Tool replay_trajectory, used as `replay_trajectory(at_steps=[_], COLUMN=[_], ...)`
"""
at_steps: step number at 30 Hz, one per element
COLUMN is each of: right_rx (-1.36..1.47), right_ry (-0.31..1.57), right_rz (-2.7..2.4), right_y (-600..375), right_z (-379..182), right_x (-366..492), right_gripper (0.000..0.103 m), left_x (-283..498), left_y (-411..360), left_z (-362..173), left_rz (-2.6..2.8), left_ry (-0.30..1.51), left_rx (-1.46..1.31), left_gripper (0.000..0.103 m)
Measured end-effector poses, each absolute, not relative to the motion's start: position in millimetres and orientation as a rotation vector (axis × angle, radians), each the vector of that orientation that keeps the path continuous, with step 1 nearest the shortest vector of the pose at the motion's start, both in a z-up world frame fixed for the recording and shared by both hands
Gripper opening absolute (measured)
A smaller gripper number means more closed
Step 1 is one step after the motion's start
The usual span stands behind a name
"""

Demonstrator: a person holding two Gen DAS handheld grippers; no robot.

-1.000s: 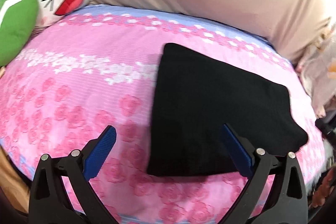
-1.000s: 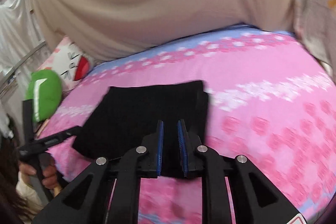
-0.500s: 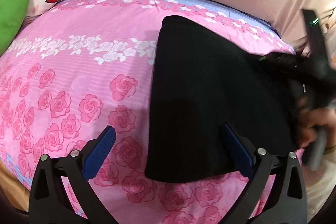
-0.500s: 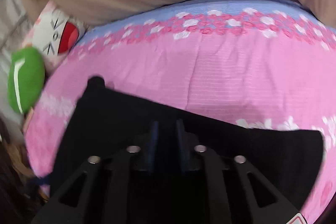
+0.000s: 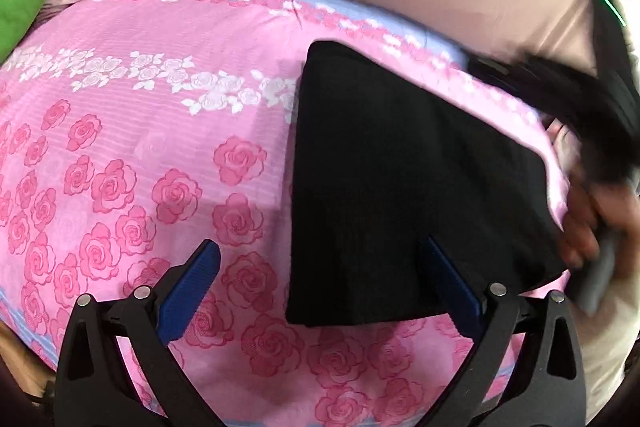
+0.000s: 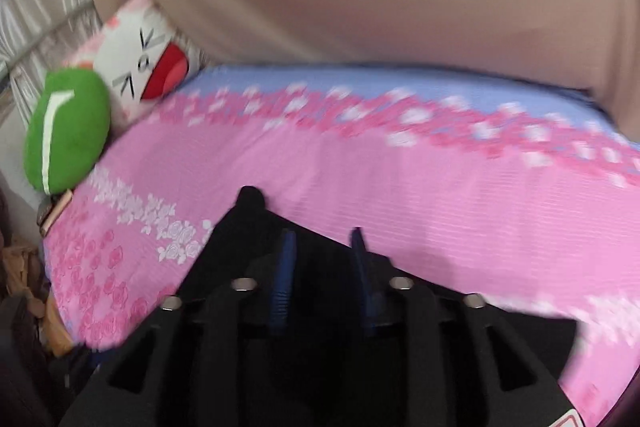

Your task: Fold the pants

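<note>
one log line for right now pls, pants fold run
stage: fold laid | pants: folded, flat on bedspread | left hand-held gripper: open, empty | right hand-held gripper: just opening, over pants

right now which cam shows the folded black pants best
The left wrist view: the black pants lie sharp and nearly whole on the pink sheet, edges clear. The right wrist view is blurred, and the right gripper covers much of them.

the black pants (image 5: pixel 404 187) lie folded into a flat, compact slab (roughly a tapered rectangle) on the pink rose-print bed (image 5: pixel 160 155), toward its right side, edges fairly neat, fabric smooth and unwrinkled.
</note>
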State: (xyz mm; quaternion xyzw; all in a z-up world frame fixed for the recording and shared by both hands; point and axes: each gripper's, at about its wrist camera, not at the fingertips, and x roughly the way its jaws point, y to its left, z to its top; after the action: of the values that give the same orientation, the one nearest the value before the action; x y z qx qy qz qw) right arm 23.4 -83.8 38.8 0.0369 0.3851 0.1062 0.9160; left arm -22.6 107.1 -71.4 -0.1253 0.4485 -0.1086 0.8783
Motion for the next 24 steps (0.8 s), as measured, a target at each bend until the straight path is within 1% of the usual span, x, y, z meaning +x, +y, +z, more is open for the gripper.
replay_trajectory(at_steps=[1,4,7,10,11,12,13,14,16,18,19,20,21,22,23,24], right_rx=[0.091,0.107,0.23,0.327,0.332,0.321,0.308,0.286,0.246,0.247,0.259,0.272,0.301,0.341,0.361,0.351], right_ry=[0.763,0.785,0.847,0.847,0.847,0.854,0.86,0.871,0.839,0.813,0.824,0.865,0.866,0.849,0.856,0.848], right_rz=[0.168,0.04,-0.018,0.053,0.066,0.078,0.085,0.087,0.08,0.097,0.091,0.094,0.111,0.11,0.096,0.064], right_y=[-114,-169,-209,-213,-210,-207,-200,-193,-188,-192,-197,-203,-207,-210,-211,-211], right_z=[47,39,15,0,-3,-9,-14,-20,-14,-5,-13,-27,-34,-33,-29,-22], right_x=[-10,-58,-104,-130,-130,-128,-123,-119,-119,-123,-120,-117,-115,-118,-121,-124], right_gripper=[0.057,0.057,0.058,0.057,0.055,0.048,0.019,0.018,0.013,0.012,0.015,0.021,0.021,0.027,0.041,0.051], left_x=[-21,-14,-10,-14,-16,-18,-19,-22,-25,-30,-30,-29,-26,-23,-21,-20], left_y=[109,109,101,92,89,86,84,81,79,82,82,83,82,81,81,81], left_z=[-70,-74,-81,-81,-81,-80,-78,-76,-70,-63,-63,-65,-70,-73,-75,-75], left_rz=[-0.24,-0.27,-0.269,-0.252,-0.251,-0.249,-0.245,-0.238,-0.223,-0.215,-0.211,-0.21,-0.209,-0.212,-0.221,-0.234], left_ry=[0.935,0.955,0.982,0.983,0.982,0.98,0.976,0.969,0.958,0.935,0.928,0.93,0.948,0.966,0.978,0.983], left_rx=[-0.279,-0.324,-0.321,-0.297,-0.289,-0.278,-0.265,-0.252,-0.232,-0.223,-0.219,-0.216,-0.215,-0.223,-0.234,-0.249], left_gripper=[0.098,0.098,0.098,0.098,0.098,0.098,0.098,0.098,0.098,0.098,0.098,0.098,0.098,0.098,0.098,0.098])
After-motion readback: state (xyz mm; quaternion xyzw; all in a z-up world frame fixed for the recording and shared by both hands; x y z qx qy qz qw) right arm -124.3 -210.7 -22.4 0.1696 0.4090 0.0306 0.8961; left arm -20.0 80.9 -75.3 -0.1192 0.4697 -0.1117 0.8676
